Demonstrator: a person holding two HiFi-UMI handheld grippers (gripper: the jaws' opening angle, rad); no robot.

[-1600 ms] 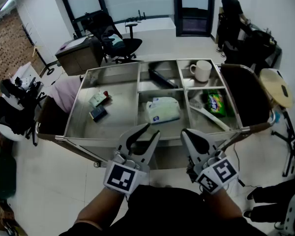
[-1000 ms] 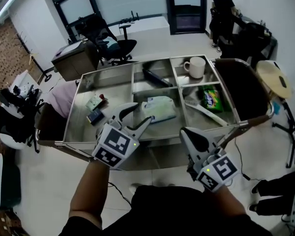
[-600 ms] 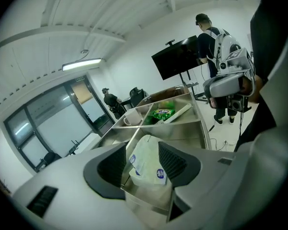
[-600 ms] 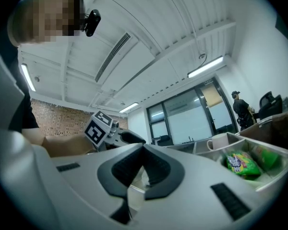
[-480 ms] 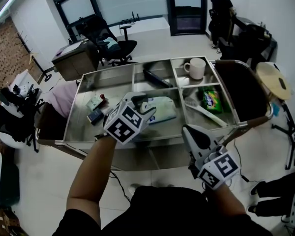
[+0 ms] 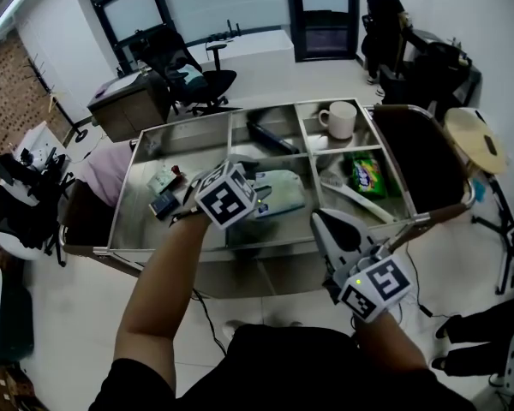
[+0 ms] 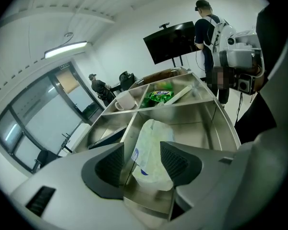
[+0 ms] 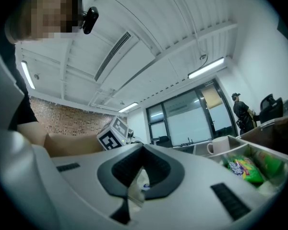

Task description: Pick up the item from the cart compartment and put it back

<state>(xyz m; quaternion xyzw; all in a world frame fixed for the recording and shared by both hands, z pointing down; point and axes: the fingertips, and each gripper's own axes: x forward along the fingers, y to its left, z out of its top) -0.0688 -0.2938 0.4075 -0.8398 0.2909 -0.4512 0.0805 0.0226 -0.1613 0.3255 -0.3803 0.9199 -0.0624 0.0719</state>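
Note:
A white and pale green soft pack (image 6: 283, 191) lies in the front middle compartment of the steel cart (image 6: 188, 122). My left gripper (image 6: 248, 187) reaches down over it. In the left gripper view the pack (image 7: 151, 150) shows between and beyond the jaws of the left gripper (image 7: 141, 152); they are opening and the pads stand clear of it. My right gripper (image 6: 319, 222) hovers at the cart's near edge, apart from everything. In its own view the right gripper (image 8: 143, 150) has its tips together with nothing in them.
A white mug (image 6: 339, 118) sits in the back right compartment, with a green snack bag (image 6: 364, 174) and a white long-handled tool (image 6: 355, 197) in front of it. A black object (image 6: 270, 135) lies back middle, small items (image 6: 164, 182) at left. A person (image 6: 385, 7) stands beyond.
My left gripper has gone from near my body forward over the cart and down to the pack in the middle compartment. The right gripper has stayed at the near edge.

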